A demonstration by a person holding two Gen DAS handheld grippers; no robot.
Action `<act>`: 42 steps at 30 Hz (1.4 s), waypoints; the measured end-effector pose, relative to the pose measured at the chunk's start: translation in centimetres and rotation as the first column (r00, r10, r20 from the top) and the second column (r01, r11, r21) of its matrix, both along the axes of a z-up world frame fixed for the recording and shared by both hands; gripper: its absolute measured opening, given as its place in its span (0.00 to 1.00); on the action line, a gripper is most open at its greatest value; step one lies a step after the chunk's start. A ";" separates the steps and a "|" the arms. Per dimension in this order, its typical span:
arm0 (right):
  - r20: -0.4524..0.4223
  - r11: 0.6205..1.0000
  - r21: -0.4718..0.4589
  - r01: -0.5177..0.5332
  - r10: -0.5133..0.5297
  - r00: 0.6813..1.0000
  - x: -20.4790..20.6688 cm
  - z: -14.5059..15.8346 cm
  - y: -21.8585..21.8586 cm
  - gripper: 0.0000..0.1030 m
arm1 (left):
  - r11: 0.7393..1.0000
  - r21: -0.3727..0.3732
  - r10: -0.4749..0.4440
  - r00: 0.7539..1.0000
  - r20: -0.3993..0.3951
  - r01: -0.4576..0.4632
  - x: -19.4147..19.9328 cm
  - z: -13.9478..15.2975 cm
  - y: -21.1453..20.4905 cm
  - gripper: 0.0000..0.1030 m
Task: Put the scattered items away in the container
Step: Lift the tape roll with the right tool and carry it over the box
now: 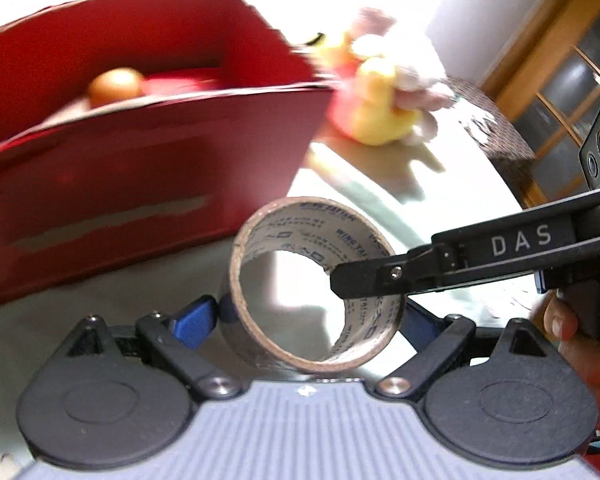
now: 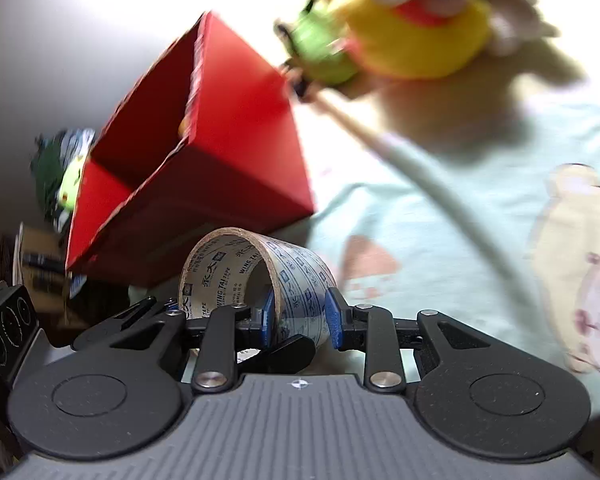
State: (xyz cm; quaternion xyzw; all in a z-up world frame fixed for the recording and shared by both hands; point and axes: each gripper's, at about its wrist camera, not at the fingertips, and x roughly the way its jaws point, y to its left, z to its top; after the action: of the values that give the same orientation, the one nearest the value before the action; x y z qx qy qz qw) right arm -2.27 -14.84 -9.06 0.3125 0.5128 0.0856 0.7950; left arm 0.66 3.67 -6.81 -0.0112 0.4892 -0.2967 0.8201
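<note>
One printed cardboard-cored tape roll (image 1: 314,286) is pinched across its width by the left gripper (image 1: 314,312) and through its wall by the right gripper (image 2: 300,314), beside one red cardboard box (image 1: 140,152).

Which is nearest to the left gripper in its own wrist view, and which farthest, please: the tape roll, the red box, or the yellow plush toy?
From the left gripper:
1. Tape roll, between its fingers.
2. Red box, just behind, upper left.
3. Yellow plush toy, farthest, upper right beyond the box.

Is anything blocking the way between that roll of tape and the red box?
Nothing visible. The tape roll, held by both tools, hangs just in front of the red box, whose top is open. Only its near wall stands between them.
</note>
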 end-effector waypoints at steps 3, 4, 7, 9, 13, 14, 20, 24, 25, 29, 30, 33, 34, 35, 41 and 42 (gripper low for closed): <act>0.024 0.998 0.003 0.060 -0.060 0.998 -0.9 0.6 -2.0 0.29 | 0.998 -0.004 -0.056 0.998 0.026 0.056 0.0 0.7 -2.4 0.92; 0.035 0.997 0.003 0.078 -0.078 0.996 -1.2 0.9 -2.6 0.29 | 0.997 -0.006 -0.072 0.997 0.035 0.072 0.0 1.0 -3.1 0.92; 0.073 0.993 -0.002 0.120 -0.120 0.990 -1.5 2.0 -3.8 0.29 | 0.994 -0.014 -0.106 0.992 0.066 0.107 0.1 2.1 -4.7 0.92; 0.103 0.991 -0.005 0.137 -0.136 0.985 -1.3 2.9 -4.3 0.29 | 0.992 -0.022 -0.118 0.989 0.090 0.121 0.5 2.6 -5.5 0.92; 0.166 0.988 -0.005 0.153 -0.150 0.975 -0.9 4.8 -5.0 0.29 | 0.991 -0.035 -0.126 0.982 0.142 0.132 1.3 4.4 -6.5 0.92; 0.182 0.988 -0.005 0.154 -0.150 0.972 -0.6 5.2 -5.0 0.29 | 0.990 -0.037 -0.126 0.980 0.157 0.133 1.5 5.0 -6.6 0.92; 0.269 0.991 0.006 0.132 -0.129 0.954 1.3 8.0 -4.6 0.29 | 0.992 -0.043 -0.100 0.964 0.247 0.114 3.1 8.3 -6.1 0.92; 0.311 0.996 0.014 0.093 -0.092 0.946 3.5 9.4 -3.2 0.29 | 0.996 -0.052 -0.056 0.956 0.287 0.074 4.6 10.0 -4.6 0.92; 0.319 0.997 0.019 0.079 -0.081 0.944 4.2 9.7 -2.7 0.30 | 0.997 -0.053 -0.045 0.955 0.293 0.063 4.9 10.4 -4.1 0.92; 0.343 0.999 0.042 0.015 -0.029 0.939 6.8 10.6 -0.2 0.30 | 0.999 -0.044 0.013 0.946 0.325 0.001 6.3 11.5 -1.4 0.92; 0.348 0.999 0.048 -0.005 -0.012 0.937 7.5 10.8 0.6 0.30 | 0.999 -0.038 0.029 0.942 0.336 -0.017 6.6 11.7 -0.6 0.92; 0.355 0.996 0.057 -0.067 0.042 0.934 9.7 10.9 3.1 0.30 | 0.997 -0.025 0.078 0.931 0.356 -0.074 7.3 12.1 2.1 0.92; 0.355 0.995 0.056 -0.087 0.061 0.933 10.4 10.9 4.0 0.30 | 0.995 -0.022 0.095 0.930 0.356 -0.094 7.6 12.1 3.0 0.92; 0.354 0.993 0.054 -0.107 0.081 0.932 11.1 10.8 5.0 0.30 | 0.993 -0.021 0.115 0.929 0.352 -0.115 8.0 12.0 4.0 0.92; 0.311 0.973 0.062 -0.223 0.193 0.931 15.1 9.3 10.4 0.29 | 0.972 -0.003 0.225 0.921 0.318 -0.236 9.8 10.7 9.4 0.92; 0.301 0.969 0.061 -0.239 0.210 0.930 15.7 9.0 11.2 0.29 | 0.967 0.001 0.240 0.920 0.309 -0.253 10.0 10.3 10.2 0.92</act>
State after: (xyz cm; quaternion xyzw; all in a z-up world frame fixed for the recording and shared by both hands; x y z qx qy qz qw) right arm 13.43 -3.61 -0.11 0.2738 0.4176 0.2458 0.8308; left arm 10.71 13.87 3.46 -0.0099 0.3568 -0.1793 0.9168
